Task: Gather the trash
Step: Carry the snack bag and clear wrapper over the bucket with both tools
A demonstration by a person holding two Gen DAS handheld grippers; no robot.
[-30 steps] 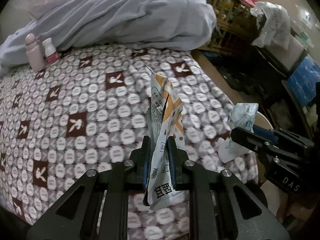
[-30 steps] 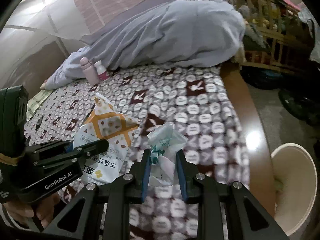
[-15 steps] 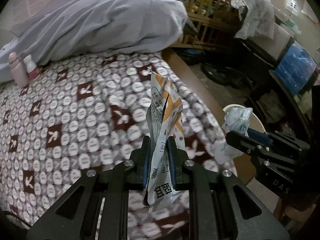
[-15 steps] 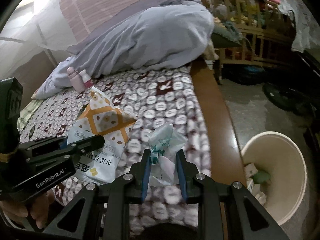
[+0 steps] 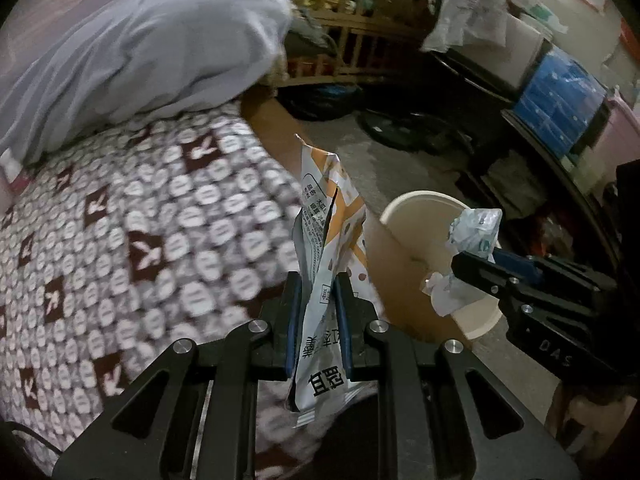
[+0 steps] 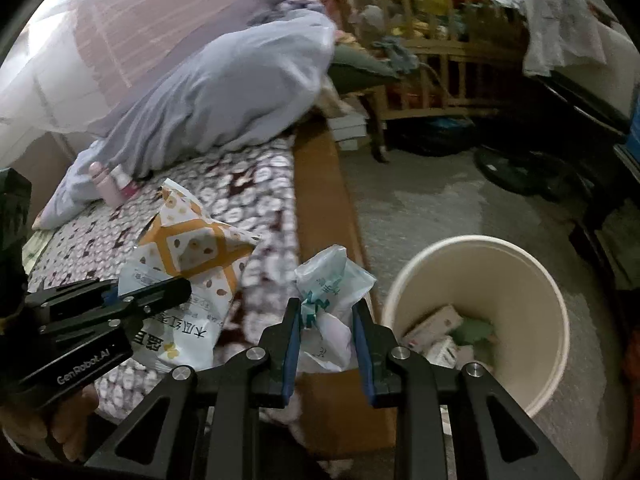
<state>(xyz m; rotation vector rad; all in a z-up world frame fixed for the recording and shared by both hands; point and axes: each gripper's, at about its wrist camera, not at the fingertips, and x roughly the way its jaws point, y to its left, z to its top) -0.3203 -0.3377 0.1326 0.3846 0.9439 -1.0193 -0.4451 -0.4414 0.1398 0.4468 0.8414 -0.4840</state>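
My left gripper (image 5: 318, 280) is shut on an orange and white snack bag (image 5: 326, 232), held upright above the bed's right edge; the bag also shows in the right wrist view (image 6: 192, 264). My right gripper (image 6: 325, 308) is shut on a crumpled clear and teal plastic wrapper (image 6: 330, 280), held over the wooden bed rail, just left of a cream trash bin (image 6: 532, 280). The bin holds several pieces of trash. In the left wrist view the right gripper (image 5: 468, 264) and its wrapper (image 5: 474, 232) hang in front of the bin (image 5: 416, 204).
A patterned brown and white bedspread (image 5: 120, 220) covers the bed, with a grey duvet (image 5: 140, 52) at its head. Two small bottles (image 6: 112, 184) stand by the duvet. A wooden bed rail (image 6: 324, 184), a wooden crib (image 6: 440, 72) and floor clutter lie to the right.
Both grippers have swung right, off the bed and toward the trash bin, each keeping its hold. The bin now fills more of the right wrist view.
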